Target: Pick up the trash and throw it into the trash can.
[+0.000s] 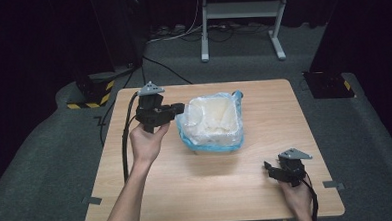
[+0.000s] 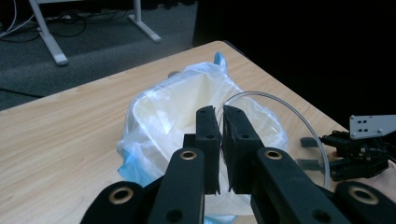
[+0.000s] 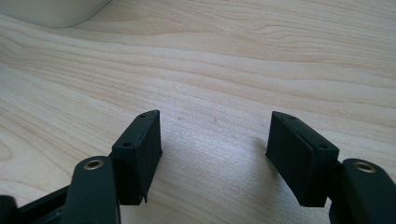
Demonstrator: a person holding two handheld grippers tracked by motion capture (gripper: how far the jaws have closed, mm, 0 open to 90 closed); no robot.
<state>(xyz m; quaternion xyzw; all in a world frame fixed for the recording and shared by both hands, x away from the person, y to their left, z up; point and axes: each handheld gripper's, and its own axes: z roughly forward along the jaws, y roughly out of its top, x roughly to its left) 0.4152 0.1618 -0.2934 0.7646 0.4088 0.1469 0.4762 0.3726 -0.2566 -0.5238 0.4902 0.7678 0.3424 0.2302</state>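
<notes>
A pale, cream-coloured rectangular plastic tub lined with a translucent plastic bag with blue edges [image 1: 212, 122] sits on the light wood-grain counter [image 1: 187, 181], a little behind its middle and slightly toward the person's left. Seen from the high view the tub is nearly square, its slightly longer side running from the person's edge of the counter toward the far edge, and its open mouth faces straight up; the bag's blue tail [image 1: 237, 95] sticks out at the far right corner. The left gripper [image 1: 180, 108], held up in the person's left hand [image 1: 146, 141], reaches in from the left with its tips at the tub's left rim. In the left gripper view its two black fingers [image 2: 207, 140] are clenched almost together on the thin bag film at the rim (a narrow slit remains between them), and a clear curved line arcs across the bag beside them; what it is I cannot tell. The right gripper [image 1: 270, 170] rests low near the counter's near right corner, well apart from the tub, in the person's right hand [image 1: 298, 196]. In the right gripper view its black fingers [image 3: 140, 149] are spread wide, released, with bare wood between them.
</notes>
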